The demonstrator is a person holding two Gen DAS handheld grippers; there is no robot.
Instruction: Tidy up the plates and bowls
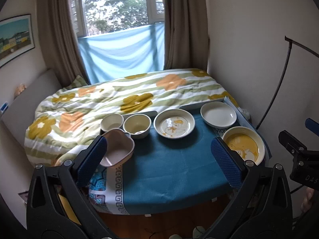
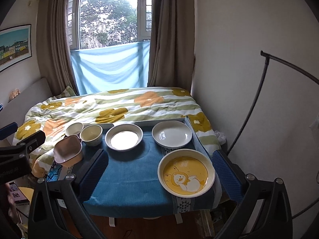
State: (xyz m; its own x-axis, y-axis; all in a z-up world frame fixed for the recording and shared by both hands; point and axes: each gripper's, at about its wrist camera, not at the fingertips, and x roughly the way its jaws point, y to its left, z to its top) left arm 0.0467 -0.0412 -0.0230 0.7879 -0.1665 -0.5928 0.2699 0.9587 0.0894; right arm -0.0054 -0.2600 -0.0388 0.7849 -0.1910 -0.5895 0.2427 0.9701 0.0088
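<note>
1. Your left tongs (image 1: 159, 155) are spread wide, empty, hovering over the teal-covered table (image 1: 169, 169).
2. Your right tongs (image 2: 159, 177) are also apart, nothing between them.
3. Pink heart-shaped bowl (image 1: 117, 149) sits at the table's left edge, just beside your left blue pad.
4. Two cream bowls (image 1: 112, 121) (image 1: 137, 125) sit side by side at the back left.
5. Snowman plate (image 1: 174, 126) is back centre; white plate (image 1: 218, 114) back right.
6. Yellow bear plate (image 2: 186, 176) is front right, by your right pad.
7. A floral duvet (image 1: 119, 97) lies behind the table.

Yellow plate (image 1: 244, 146) partly behind claw finger (image 1: 226, 159)
</note>
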